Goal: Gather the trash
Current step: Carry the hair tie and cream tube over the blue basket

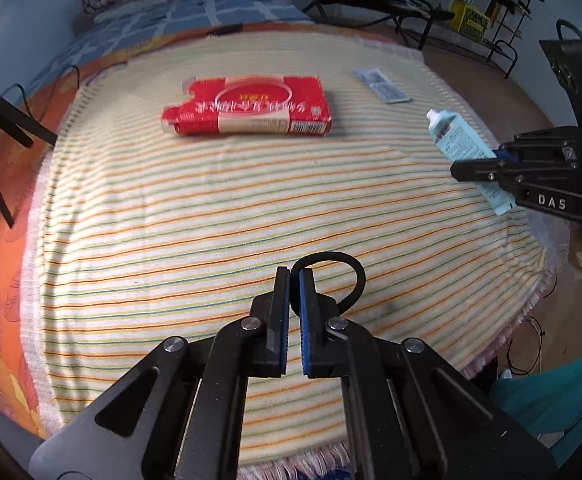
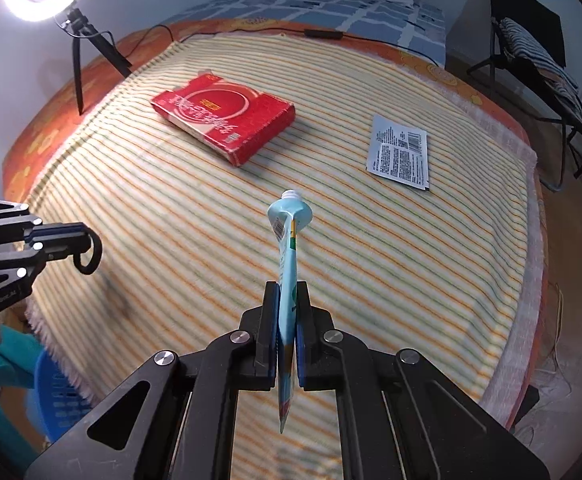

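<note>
My left gripper [image 1: 295,276] is shut on a black hair tie [image 1: 341,264] and holds it above the striped blanket [image 1: 211,208]; it also shows in the right wrist view [image 2: 85,246] at the left, hair tie [image 2: 89,258] hanging from it. My right gripper [image 2: 288,292] is shut on a flattened light-blue tube [image 2: 289,240], capless end pointing away; in the left wrist view the gripper [image 1: 487,162] holds the tube [image 1: 457,138] at the right. A red carton [image 1: 251,106] [image 2: 225,116] and a white sachet [image 1: 383,85] [image 2: 399,152] lie on the blanket.
A blue plastic basket [image 2: 53,396] stands on the floor below the bed's near-left edge. A ring light on a tripod [image 2: 79,36] stands at the far left, its cable running across the bed's back. A folding chair [image 2: 531,64] stands at the right.
</note>
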Demonstrator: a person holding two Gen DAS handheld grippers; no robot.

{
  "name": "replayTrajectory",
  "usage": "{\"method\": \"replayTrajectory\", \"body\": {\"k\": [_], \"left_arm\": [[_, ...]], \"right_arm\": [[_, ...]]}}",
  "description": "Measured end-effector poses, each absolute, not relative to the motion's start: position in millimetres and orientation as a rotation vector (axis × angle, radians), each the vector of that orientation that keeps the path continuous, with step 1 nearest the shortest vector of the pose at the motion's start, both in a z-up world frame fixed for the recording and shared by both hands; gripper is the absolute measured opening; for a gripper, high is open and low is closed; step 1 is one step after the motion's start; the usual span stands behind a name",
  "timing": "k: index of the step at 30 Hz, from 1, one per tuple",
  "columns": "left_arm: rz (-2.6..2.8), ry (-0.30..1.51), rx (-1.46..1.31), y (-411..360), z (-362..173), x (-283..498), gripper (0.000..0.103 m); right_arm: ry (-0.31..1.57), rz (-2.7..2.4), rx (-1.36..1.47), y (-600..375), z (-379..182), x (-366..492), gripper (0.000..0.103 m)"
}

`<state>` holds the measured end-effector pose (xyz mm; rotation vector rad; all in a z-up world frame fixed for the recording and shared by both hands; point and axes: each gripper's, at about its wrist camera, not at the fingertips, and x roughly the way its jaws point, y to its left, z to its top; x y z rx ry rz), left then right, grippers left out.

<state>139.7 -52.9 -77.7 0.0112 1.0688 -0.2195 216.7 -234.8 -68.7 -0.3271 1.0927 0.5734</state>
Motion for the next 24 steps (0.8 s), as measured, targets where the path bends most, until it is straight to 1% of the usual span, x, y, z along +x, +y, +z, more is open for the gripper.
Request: {"method": "replayTrajectory", "body": {"k": [6,13,24], "left_arm": [[-0.240,1.039,0.025,-54,-64,116,0.002],[-0.272,1.027,0.055,-61,-57,70,0.002],[-0.300,1.074,0.094,-67,-80,-1,0.002]], "right_arm": [[1.078,0.591,-0.301,-232,-52,185,0.005],[1.072,0.634,-0.303,-224,-41,125,0.005],[1.098,0.666,-0.280,-216,-55,41,0.005]]}}
